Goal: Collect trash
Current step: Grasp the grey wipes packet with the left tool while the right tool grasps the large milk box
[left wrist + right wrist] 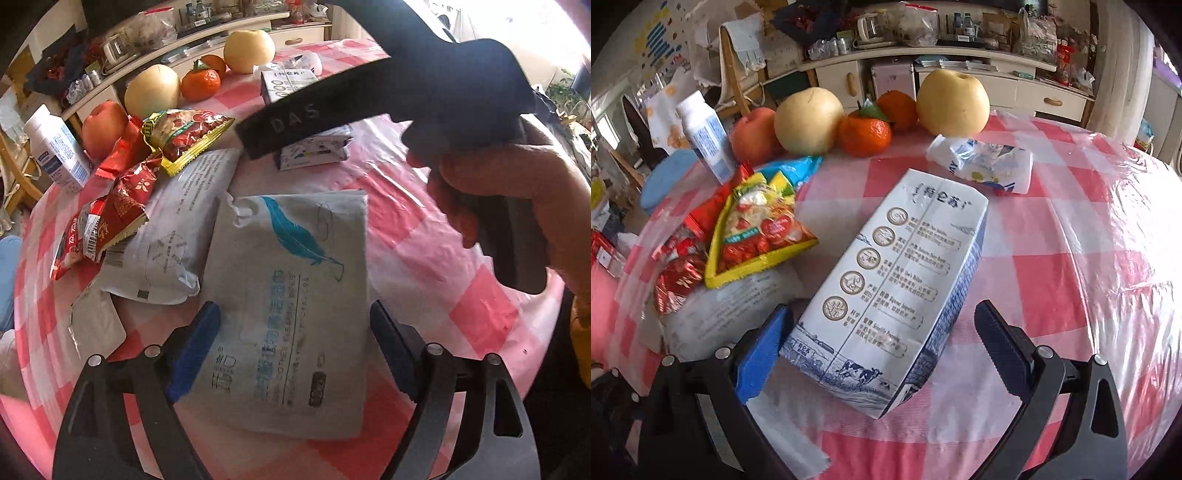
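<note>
Straddling a flat wipes packet (pixel 291 310) on the checked tablecloth (pixel 424 258), left gripper (pixel 295 350) jaws wide, pads clear. Looks light, limp, slick film; best pinched at an edge. Flanking a stiff, boxy milk carton (pixel 897 280), right gripper (pixel 882 350) likewise wide; best gripped across its narrow sides.

Left claw (pixel 291 332) and right claw (pixel 882 339) both angled downward, jaws spread wide
</note>
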